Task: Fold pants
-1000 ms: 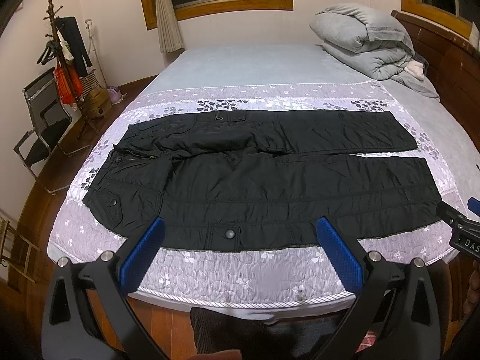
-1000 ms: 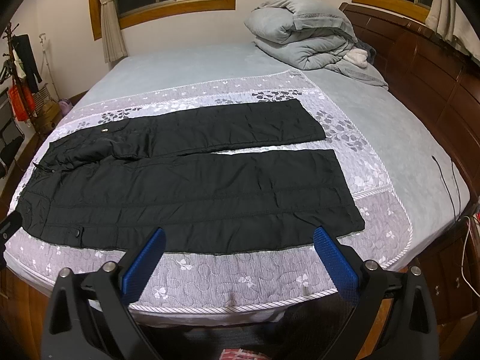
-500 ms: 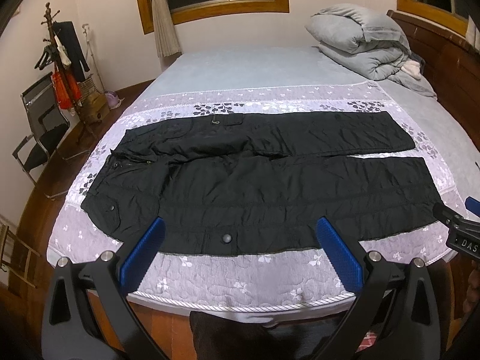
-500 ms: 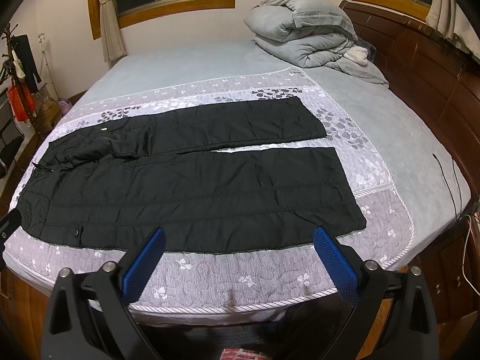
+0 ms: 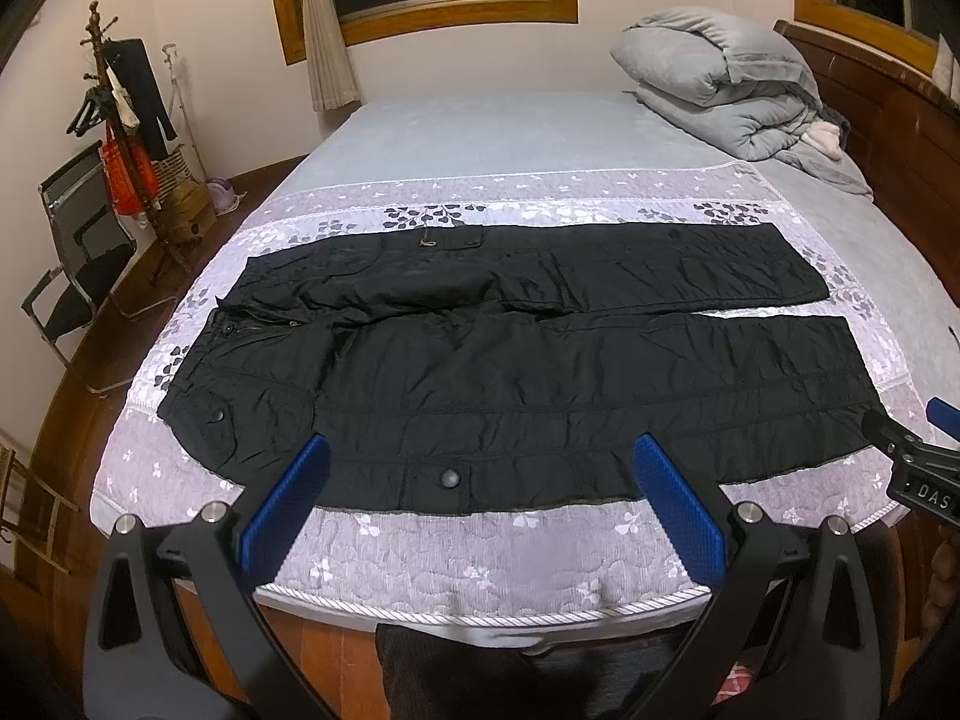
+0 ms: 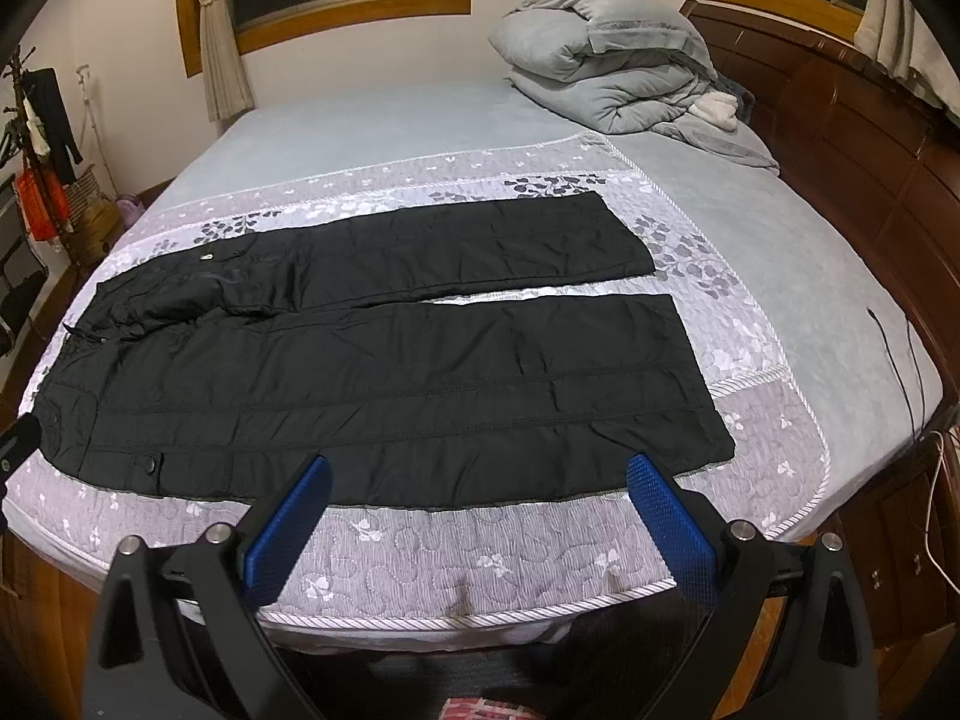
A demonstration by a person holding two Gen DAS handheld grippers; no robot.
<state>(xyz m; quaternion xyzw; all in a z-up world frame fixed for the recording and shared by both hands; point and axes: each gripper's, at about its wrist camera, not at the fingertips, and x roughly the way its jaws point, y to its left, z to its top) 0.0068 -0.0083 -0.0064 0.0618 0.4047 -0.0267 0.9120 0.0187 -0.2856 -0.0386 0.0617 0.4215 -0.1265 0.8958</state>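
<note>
Black padded pants (image 5: pixel 510 378) lie spread flat across a bed, waist at the left, both legs running right with a gap between them. They also show in the right wrist view (image 6: pixel 390 372). My left gripper (image 5: pixel 480 480) is open and empty, held above the bed's near edge over the near waist and thigh. My right gripper (image 6: pixel 477 501) is open and empty, above the near leg's lower half. The right gripper's tip (image 5: pixel 912 468) shows at the right edge of the left wrist view.
The bed has a lilac floral cover (image 5: pixel 480 546) and a grey sheet (image 5: pixel 510 138). A folded grey duvet (image 6: pixel 606 72) lies at the far right by the wooden headboard (image 6: pixel 870 138). A coat rack (image 5: pixel 120 138) and chair (image 5: pixel 78 264) stand left of the bed.
Both grippers have drifted slightly, so the pants sit a little lower and further left in view. The pants have not moved and both grippers stay open.
</note>
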